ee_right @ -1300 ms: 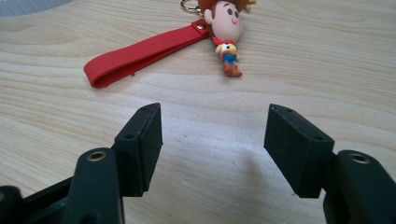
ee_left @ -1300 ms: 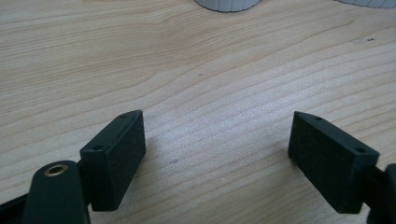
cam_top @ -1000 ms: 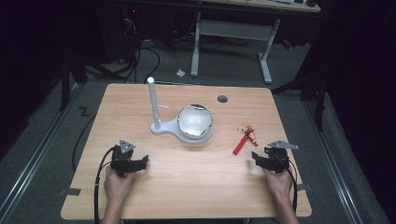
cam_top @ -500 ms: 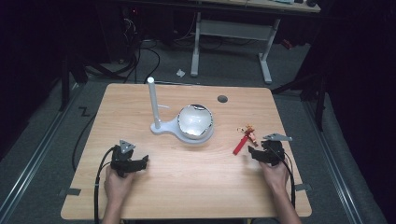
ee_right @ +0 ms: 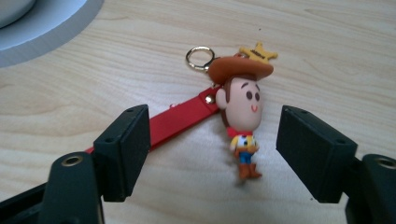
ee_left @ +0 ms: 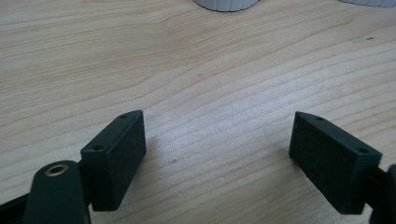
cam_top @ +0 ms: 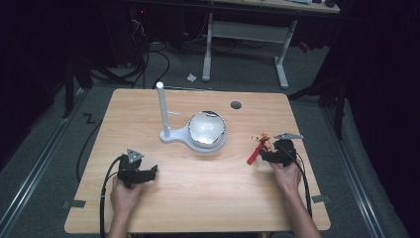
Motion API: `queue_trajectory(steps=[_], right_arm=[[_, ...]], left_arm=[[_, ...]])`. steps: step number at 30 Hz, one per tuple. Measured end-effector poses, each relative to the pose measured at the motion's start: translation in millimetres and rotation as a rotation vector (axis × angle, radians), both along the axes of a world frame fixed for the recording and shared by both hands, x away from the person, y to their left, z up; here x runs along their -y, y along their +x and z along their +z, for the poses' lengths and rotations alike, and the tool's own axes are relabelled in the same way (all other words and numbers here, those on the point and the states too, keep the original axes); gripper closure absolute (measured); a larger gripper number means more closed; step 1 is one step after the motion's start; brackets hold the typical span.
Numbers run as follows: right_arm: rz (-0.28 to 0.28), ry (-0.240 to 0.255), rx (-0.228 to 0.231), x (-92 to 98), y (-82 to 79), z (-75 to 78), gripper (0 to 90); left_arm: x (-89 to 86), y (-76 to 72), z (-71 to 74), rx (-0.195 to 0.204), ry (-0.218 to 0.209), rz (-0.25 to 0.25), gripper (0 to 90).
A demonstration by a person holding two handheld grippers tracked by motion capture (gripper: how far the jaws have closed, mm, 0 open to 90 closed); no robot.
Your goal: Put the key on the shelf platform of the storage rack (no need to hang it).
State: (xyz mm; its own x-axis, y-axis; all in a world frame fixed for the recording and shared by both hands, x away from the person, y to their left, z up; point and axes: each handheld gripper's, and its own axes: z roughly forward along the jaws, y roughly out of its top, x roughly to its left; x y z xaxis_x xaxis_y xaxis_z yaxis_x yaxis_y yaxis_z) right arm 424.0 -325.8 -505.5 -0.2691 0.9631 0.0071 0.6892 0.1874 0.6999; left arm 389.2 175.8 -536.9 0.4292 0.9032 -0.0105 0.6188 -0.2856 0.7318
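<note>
Desk point(cam_top: 198, 198) carries a white stand point(cam_top: 190, 131) at centre. Left hand-held gripper point(cam_top: 141, 174), lower left, has its jaws apart over bare wood. Right hand-held gripper point(ee_right: 212, 140), jaws just opening, straddles the cowboy keychain point(ee_right: 240, 109) without touching; its red strap point(ee_right: 180, 119) runs left.

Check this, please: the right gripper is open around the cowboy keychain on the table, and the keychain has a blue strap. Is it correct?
Not fully. The strap is red, not blue, as the right gripper view shows. The rest holds: the right gripper is open, and the cowboy keychain lies on the table between its jaws.
</note>
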Motion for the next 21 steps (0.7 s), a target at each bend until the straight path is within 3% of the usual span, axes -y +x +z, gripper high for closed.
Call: queue_trajectory(steps=[11,21], right_arm=[[-0.023,-0.008,-0.039,-5.7,19.2,-4.9,18.9],[-0.029,-0.013,-0.074,-9.5,28.5,-11.6,18.1]], left_arm=[[0.0,0.0,0.1,-0.001,0.000,0.000,19.0],[0.0,0.0,0.1,-0.001,-0.001,0.000,19.0]])
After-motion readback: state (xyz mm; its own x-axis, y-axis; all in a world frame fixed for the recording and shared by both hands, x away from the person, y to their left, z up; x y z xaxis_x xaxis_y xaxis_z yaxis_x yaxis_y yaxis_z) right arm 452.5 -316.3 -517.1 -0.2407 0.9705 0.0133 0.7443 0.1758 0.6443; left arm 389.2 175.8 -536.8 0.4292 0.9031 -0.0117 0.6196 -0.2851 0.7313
